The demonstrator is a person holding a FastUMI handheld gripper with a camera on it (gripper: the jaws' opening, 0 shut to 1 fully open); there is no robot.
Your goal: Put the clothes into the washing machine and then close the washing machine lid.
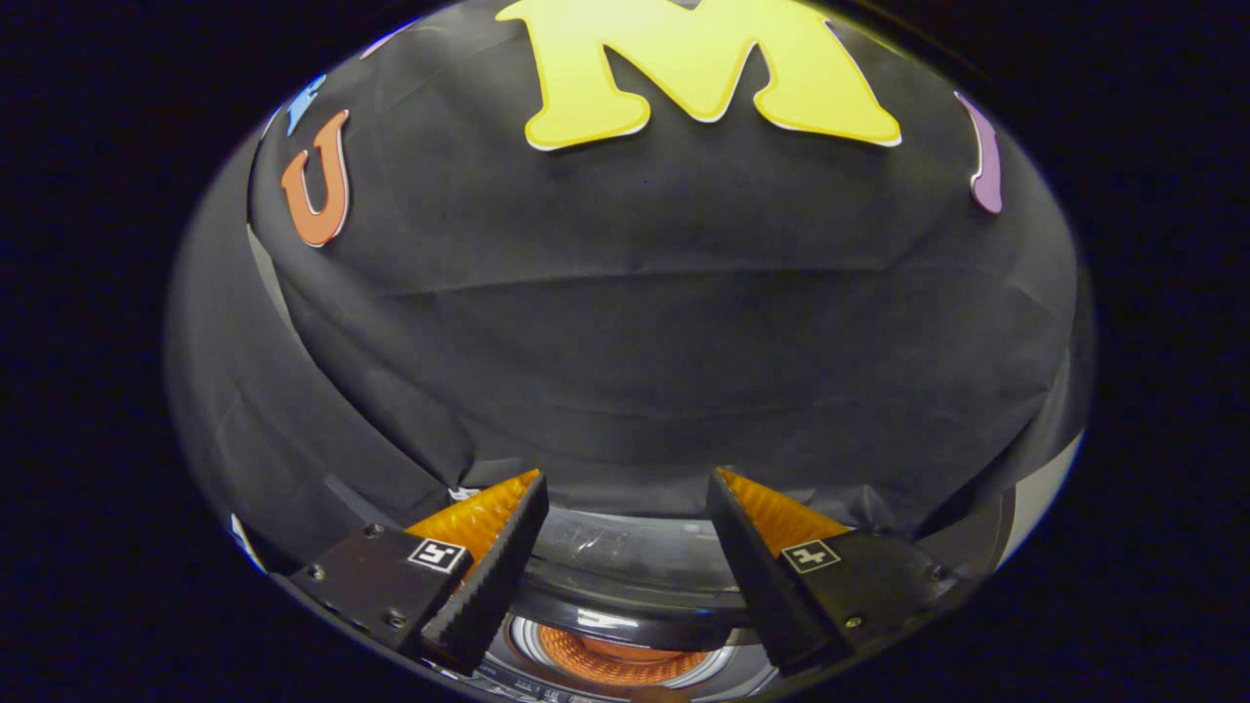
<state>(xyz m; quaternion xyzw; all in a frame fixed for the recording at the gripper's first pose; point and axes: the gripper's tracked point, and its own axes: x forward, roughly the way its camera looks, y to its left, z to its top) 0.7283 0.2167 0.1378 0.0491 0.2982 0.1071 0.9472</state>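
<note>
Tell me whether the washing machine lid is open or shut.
Open: between the spread fingers of the empty gripper, the raised lid stands above the washing machine drum, something orange inside.

Washing machine between spread fingers

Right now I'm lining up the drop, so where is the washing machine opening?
In the gripper view, the washing machine opening sits low between the open, empty jaws of the gripper, below the raised lid, with the black booth wall beyond.

Close above washing machine, facing wall
</note>
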